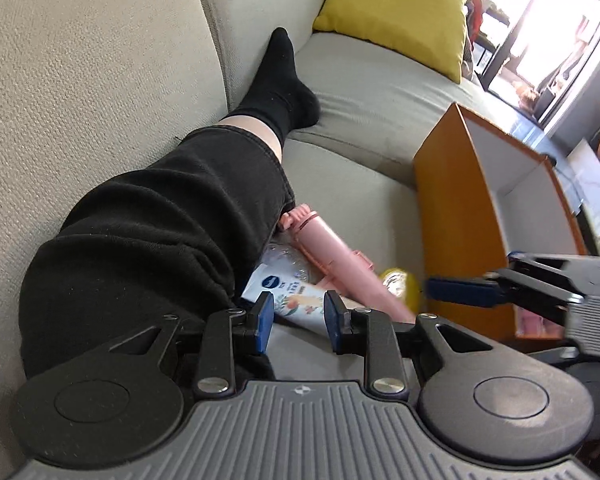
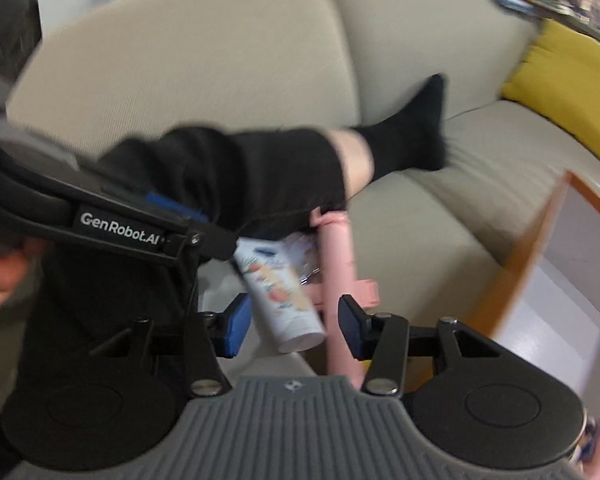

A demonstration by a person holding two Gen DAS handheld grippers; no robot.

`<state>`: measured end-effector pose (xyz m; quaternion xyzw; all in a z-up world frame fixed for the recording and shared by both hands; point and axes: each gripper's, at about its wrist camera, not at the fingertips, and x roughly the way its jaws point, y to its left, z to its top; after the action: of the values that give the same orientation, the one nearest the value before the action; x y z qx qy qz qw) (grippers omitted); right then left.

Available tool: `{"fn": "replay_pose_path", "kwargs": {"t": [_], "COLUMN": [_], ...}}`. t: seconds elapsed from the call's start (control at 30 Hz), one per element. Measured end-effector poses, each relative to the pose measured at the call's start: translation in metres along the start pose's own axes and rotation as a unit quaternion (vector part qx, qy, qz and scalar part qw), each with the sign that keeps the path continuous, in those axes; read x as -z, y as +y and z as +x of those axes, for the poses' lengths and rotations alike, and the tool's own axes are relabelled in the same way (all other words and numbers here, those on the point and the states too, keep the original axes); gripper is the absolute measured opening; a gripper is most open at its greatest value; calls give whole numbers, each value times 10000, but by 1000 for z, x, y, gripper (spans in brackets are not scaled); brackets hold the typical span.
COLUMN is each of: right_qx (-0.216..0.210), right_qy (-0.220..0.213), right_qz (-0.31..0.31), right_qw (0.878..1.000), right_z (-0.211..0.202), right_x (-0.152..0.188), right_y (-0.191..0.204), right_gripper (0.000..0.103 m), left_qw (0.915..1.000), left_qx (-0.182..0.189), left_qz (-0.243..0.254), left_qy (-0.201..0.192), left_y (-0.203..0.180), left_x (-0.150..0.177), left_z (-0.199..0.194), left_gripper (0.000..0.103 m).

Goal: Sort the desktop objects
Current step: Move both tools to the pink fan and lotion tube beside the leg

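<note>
A white floral cream tube (image 1: 296, 300) lies on the sofa seat beside a long pink device (image 1: 340, 264), a clear plastic packet (image 1: 288, 260) and a yellow-capped item (image 1: 400, 284). My left gripper (image 1: 298, 316) is open and hovers just above the tube. My right gripper (image 2: 292, 326) is open, with the tube (image 2: 284, 292) and the pink device (image 2: 338, 280) showing between its fingers. The right gripper also shows in the left wrist view (image 1: 464, 290), at the right beside the box. An orange cardboard box (image 1: 480, 200) with a white inside stands to the right.
A person's leg in black trousers (image 1: 160, 232) and a black sock (image 1: 280, 80) lies along the sofa, left of the objects. A yellow cushion (image 1: 396, 16) sits at the back. The beige sofa backrest (image 1: 80, 80) rises on the left.
</note>
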<state>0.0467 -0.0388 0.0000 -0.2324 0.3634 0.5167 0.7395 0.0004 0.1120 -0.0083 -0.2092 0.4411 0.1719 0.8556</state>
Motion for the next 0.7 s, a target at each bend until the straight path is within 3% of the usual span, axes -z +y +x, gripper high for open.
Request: {"fn": "replay_pose_path", "kwargs": {"t": [0.17,0.37,0.5,0.7], "right_qx": [-71,165,316,206], "right_qy": [361,568,641,547], "right_qz": [-256,-588,-801,-649], "right_qw": [9990,9965,9942,9962], "right_z": [32,58,72,79], "right_x": [-1,-2,-5,-13], "right_y": [11,21,27,24], "right_gripper": [50,53,53,48], "left_qw": [9998,9991,9980,9952], "left_qx": [-38,217,500,793], "left_qz": [113,199,2,-354], "left_qy": [-155,-291,-386,-456], "left_y": [11,14,24,38], "left_x": [5,4,2,-1], "left_z": [7,8,7,4], "left_gripper": [30,30,30,30]}}
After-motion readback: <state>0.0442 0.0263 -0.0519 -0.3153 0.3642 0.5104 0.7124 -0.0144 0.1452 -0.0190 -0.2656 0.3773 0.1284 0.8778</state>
